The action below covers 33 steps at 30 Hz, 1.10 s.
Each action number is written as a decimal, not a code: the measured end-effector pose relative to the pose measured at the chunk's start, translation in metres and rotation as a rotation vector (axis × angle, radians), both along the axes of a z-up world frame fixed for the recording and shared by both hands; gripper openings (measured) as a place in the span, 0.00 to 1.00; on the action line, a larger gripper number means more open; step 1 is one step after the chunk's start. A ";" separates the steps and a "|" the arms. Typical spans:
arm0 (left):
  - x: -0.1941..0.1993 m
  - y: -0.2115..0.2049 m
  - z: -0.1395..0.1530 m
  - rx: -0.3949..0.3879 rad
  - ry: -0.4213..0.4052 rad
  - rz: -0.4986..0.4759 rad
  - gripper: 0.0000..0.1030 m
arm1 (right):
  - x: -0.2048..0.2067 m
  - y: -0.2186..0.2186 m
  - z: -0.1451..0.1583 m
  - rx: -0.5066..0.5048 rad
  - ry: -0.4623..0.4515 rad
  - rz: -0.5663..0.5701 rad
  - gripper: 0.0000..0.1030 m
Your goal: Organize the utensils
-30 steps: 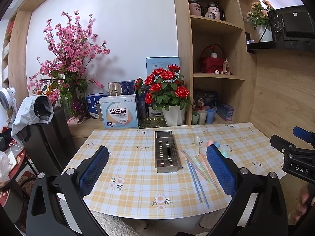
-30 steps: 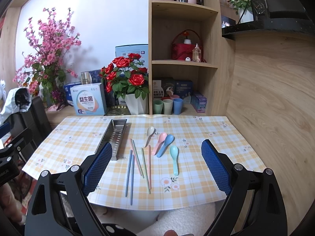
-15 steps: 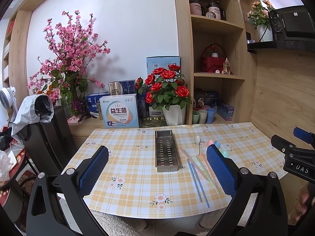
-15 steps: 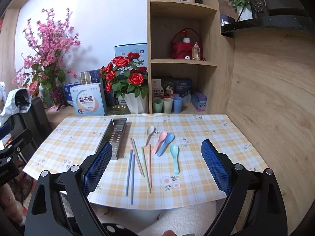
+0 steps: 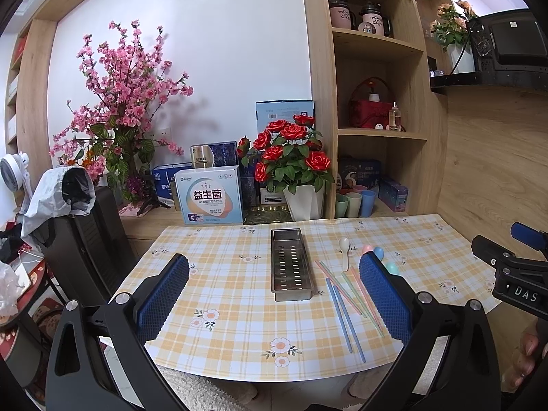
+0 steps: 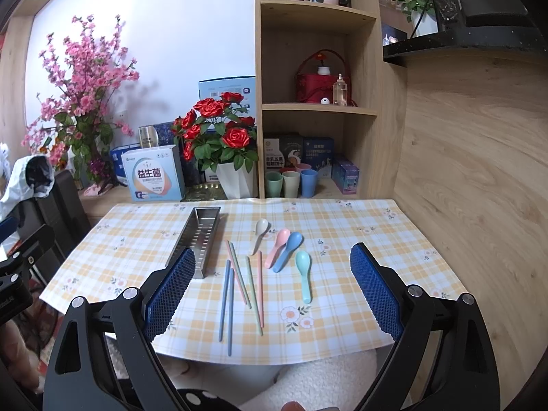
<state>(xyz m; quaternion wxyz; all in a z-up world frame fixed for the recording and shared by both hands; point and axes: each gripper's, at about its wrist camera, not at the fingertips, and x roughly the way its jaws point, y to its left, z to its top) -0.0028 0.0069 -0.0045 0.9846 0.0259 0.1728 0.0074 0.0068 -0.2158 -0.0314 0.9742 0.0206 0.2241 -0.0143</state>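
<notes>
Pretty much nothing has changed over the last second: left gripper (image 5: 274, 294) and right gripper (image 6: 272, 289) both still hover wide apart, empty. Chopsticks (image 6: 241, 287) and spoons (image 6: 287, 248) lie ahead between the right's fingers, metal tray (image 6: 198, 236) left of them. Sorting hasn't begun.

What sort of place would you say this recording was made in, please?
Most likely a home dining nook. A small table with a plaid floral cover holds pastel spoons, chopsticks and a metal tray; behind it stand wooden shelves with mugs and cups, and a pot of roses.
</notes>
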 end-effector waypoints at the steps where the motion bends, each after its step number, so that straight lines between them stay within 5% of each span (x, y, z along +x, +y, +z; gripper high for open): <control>1: 0.000 0.000 0.000 0.000 0.000 0.000 0.95 | 0.000 0.000 0.000 0.000 0.001 0.000 0.86; 33: -0.002 -0.003 0.002 -0.006 -0.005 -0.020 0.95 | 0.000 0.001 -0.002 0.000 0.008 0.002 0.86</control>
